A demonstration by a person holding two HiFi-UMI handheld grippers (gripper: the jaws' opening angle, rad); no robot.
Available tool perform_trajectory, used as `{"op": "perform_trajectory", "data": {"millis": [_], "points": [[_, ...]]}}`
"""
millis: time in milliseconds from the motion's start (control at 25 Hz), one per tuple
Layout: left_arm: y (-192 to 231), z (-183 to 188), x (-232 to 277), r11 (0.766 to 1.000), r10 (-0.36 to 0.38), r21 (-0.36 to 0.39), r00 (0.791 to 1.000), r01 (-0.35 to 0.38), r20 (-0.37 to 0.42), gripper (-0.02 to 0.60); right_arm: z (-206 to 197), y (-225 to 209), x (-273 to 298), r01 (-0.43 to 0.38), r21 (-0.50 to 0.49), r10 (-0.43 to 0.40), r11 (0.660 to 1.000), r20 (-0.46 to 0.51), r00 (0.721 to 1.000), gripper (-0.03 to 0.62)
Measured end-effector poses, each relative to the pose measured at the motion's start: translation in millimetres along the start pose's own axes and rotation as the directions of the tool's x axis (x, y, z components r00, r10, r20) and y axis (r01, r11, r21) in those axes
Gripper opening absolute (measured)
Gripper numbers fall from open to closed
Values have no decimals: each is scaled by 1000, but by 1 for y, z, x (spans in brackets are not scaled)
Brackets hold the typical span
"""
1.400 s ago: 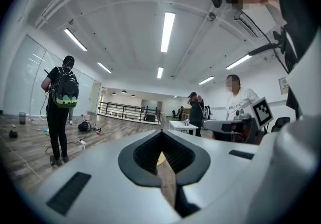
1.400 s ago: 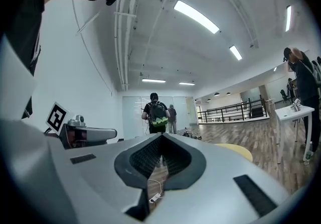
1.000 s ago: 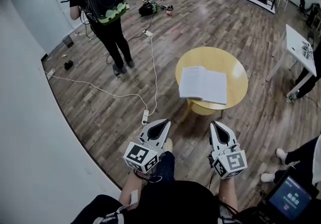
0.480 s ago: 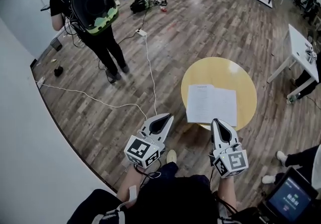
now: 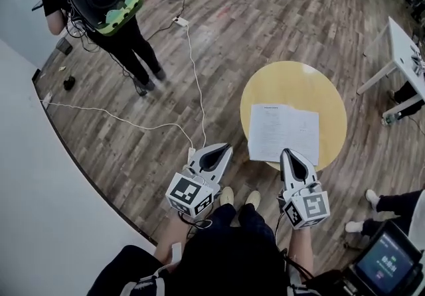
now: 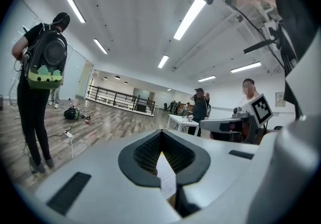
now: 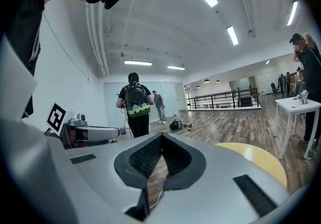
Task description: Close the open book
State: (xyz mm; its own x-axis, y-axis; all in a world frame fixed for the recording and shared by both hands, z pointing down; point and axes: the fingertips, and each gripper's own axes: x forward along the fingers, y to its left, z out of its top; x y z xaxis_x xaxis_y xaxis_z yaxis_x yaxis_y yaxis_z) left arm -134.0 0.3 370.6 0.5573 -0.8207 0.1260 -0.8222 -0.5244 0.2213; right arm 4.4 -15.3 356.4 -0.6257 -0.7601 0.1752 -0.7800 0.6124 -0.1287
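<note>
Far left: a person (image 5: pixel 99 2) with a backpack stands on the wooden floor (image 5: pixel 219 42). Left gripper (image 5: pixel 223 148): jaws pressed together, empty, beside the round yellow table (image 5: pixel 292 79). The open book (image 5: pixel 284 130) lies flat on that table, pages up. Right gripper (image 5: pixel 291 153): jaws pressed together, empty, its tip seen against the book's near edge.

Open book (image 5: pixel 284 133) flat on round yellow table (image 5: pixel 292 82); right gripper (image 5: pixel 291 153) just beside.

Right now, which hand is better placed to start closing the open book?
Probably the right: the right tool points at the near edge of the open book on the yellow table, while the left tool is over the floor beside it.
</note>
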Motion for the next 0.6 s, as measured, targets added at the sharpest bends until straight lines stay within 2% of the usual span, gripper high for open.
{"op": "perform_trajectory", "data": {"millis": [280, 600], "points": [[15, -19, 8, 999, 31, -34, 999, -32, -38, -2, -20, -8, 22, -22, 20, 23, 1000, -51, 998, 3], [31, -68, 15, 993, 50, -101, 993, -61, -107, -2, -69, -14, 44, -26, 53, 34, 998, -144, 989, 3]]}}
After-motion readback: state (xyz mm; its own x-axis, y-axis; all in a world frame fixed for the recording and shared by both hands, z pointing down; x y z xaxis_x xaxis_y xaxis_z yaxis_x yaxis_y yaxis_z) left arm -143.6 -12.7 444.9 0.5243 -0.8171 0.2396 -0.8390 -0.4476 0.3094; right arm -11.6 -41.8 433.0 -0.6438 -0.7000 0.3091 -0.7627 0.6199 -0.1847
